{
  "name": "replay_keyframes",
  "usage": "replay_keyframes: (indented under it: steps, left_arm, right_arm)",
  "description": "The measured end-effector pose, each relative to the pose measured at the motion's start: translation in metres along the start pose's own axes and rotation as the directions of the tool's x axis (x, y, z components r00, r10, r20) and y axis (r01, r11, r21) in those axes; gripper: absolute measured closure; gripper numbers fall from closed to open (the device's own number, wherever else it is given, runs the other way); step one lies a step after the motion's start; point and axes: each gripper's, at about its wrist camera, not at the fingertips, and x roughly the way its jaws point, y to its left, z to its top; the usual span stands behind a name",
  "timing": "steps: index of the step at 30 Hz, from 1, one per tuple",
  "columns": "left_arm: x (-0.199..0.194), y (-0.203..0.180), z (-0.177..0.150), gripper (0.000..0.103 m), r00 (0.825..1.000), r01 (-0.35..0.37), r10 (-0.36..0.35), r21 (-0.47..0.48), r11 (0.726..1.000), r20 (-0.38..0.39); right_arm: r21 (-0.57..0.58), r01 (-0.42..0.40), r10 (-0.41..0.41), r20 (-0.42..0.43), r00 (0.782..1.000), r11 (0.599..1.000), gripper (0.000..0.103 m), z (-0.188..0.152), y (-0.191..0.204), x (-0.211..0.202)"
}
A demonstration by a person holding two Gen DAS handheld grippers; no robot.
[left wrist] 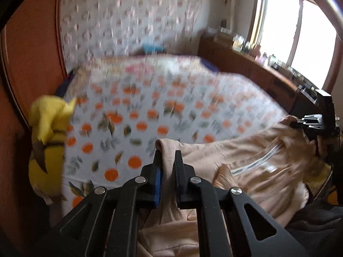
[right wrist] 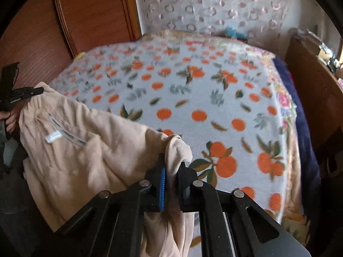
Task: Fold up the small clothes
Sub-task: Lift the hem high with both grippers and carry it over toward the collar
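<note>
Bed point(right wrist: 214, 90) with the orange-print cover fills the middle of both views. One beige garment point(right wrist: 81, 154) hangs stretched between my two tools, low in the frames, near the bed's front edge. My left tool point(left wrist: 167, 162) is pinching one top corner of the cloth, and my right tool point(right wrist: 172, 169) is pinching the other. I judge this is the lifting and spreading step; next I must lay it flat on the bed, without wrinkles. One yellow plush toy point(left wrist: 48, 141) stands at the left.
</note>
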Motion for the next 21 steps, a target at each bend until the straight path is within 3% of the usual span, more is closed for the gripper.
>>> replay_keyframes:
  steps: [5,11,15,21]
  left_arm:
    - [-0.058,-0.017,0.025,0.092,0.989,0.019,-0.022,0.023,1.000,0.149]
    - [-0.118,-0.027,0.065,0.092,0.950,0.022,-0.042,0.070,0.997,0.309]
    - [-0.163,-0.031,0.101,0.092,0.903,-0.009,-0.031,0.090,0.996,0.429]
    - [-0.225,-0.041,0.143,0.092,0.812,-0.078,-0.005,0.116,0.990,0.583]
  right_arm:
    - [-0.012,-0.003,0.005,0.183,0.983,1.000,0.096,0.013,0.015,-0.073]
    - [-0.053,0.060,-0.033,0.412,0.911,0.997,0.096,0.034,0.032,-0.175]
    - [-0.094,0.128,-0.062,0.515,0.855,0.987,0.096,0.058,0.042,-0.242]
    - [-0.129,0.229,-0.097,0.636,0.765,0.965,0.096,0.080,0.065,-0.310]
